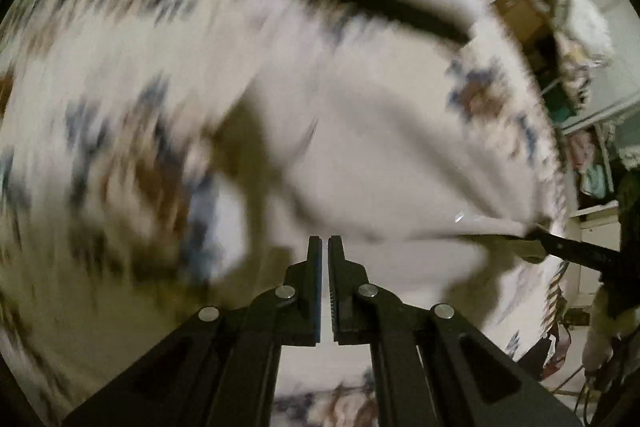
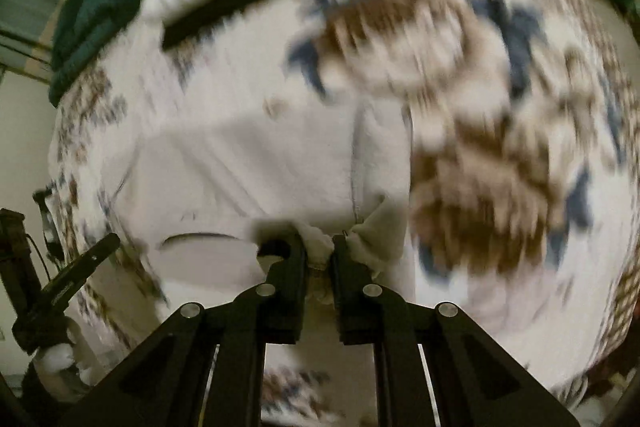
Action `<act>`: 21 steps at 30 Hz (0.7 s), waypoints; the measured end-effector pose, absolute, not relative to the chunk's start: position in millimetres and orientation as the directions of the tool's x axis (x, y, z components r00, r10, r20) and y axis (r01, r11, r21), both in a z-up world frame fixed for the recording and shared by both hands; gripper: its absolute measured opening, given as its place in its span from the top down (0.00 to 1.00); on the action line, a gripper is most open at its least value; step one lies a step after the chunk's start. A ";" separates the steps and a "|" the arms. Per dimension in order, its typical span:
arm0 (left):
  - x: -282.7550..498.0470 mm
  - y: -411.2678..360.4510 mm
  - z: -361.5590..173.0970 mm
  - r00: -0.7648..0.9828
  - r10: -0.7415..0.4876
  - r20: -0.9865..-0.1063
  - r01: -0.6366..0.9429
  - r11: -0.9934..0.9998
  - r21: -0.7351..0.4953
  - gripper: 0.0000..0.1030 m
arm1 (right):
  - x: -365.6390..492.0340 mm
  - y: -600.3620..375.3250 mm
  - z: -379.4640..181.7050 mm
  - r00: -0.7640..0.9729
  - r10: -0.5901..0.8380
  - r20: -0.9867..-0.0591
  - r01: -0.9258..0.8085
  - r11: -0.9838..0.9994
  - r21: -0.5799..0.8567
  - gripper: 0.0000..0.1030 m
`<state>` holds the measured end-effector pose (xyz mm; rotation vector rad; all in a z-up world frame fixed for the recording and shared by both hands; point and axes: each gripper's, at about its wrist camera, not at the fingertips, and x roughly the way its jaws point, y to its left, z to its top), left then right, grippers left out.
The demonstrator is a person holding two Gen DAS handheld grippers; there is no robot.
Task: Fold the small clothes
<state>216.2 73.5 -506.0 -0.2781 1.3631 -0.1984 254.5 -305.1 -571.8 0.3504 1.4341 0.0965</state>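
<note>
Right gripper (image 2: 320,251) clamped on white garment (image 2: 248,163)

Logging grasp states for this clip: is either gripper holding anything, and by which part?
The right gripper pinches the pale garment at a bunched edge by its seam. The left gripper is shut with nothing between its fingers.

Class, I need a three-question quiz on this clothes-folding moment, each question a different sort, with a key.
1. True or false: the right tool grips the pale garment.
2. Which tool holds nothing: A left, B right?
3. Fill in: the garment lies on a ____ bedspread.

Key: 1 true. 2 A; the left tool is shut, with nothing between its fingers. 3 patterned.
</note>
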 end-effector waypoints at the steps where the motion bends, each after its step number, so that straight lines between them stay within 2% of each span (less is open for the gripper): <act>1: 208.6 78.1 -511.3 0.173 -0.305 -0.937 -0.042 0.948 -0.316 0.97 | 246.9 -305.8 -581.1 0.109 0.282 -0.953 0.146 0.944 0.296 0.87; 3: 197.3 88.4 -518.1 0.127 -0.304 -0.944 -0.095 0.944 -0.317 0.97 | 231.1 -312.1 -596.0 0.046 0.297 -0.954 0.169 0.939 0.300 0.80; 5: 194.1 100.2 -518.6 0.116 -0.310 -0.944 -0.141 0.935 -0.325 0.92 | 223.7 -320.5 -602.4 0.018 0.307 -0.952 0.193 0.933 0.305 0.61; 7: 197.5 109.2 -513.5 0.144 -0.331 -0.933 -0.168 0.921 -0.352 0.79 | 216.6 -336.0 -599.7 0.049 0.325 -0.945 0.243 0.913 0.327 0.53; 9: 213.6 117.1 -510.1 0.188 -0.354 -0.916 -0.199 0.900 -0.388 0.57 | 216.4 -355.1 -592.9 0.096 0.348 -0.932 0.304 0.882 0.361 0.49; 11: 233.0 120.2 -509.0 0.223 -0.393 -0.892 -0.210 0.874 -0.438 0.47 | 220.3 -373.2 -589.1 0.151 0.379 -0.913 0.369 0.835 0.408 0.47; 12: 247.2 119.3 -511.1 0.241 -0.402 -0.883 -0.218 0.865 -0.453 0.47 | 224.5 -382.9 -589.1 0.186 0.404 -0.896 0.402 0.801 0.444 0.46; 17: 290.9 111.4 -535.5 0.255 -0.452 -0.855 -0.251 0.823 -0.510 0.50 | 252.0 -404.4 -601.2 0.289 0.483 -0.826 0.495 0.663 0.561 0.45; 19: 295.8 107.8 -537.8 0.287 -0.475 -0.832 -0.256 0.799 -0.545 0.85 | 262.7 -400.2 -610.2 0.286 0.517 -0.807 0.507 0.633 0.585 0.49; 20: 296.4 104.3 -536.0 0.286 -0.469 -0.836 -0.253 0.804 -0.538 0.96 | 265.4 -396.2 -611.1 0.290 0.513 -0.808 0.507 0.633 0.585 0.71; 21: 294.5 102.6 -531.6 0.294 -0.466 -0.835 -0.243 0.808 -0.536 0.96 | 268.2 -392.5 -611.6 0.285 0.509 -0.812 0.499 0.645 0.579 0.84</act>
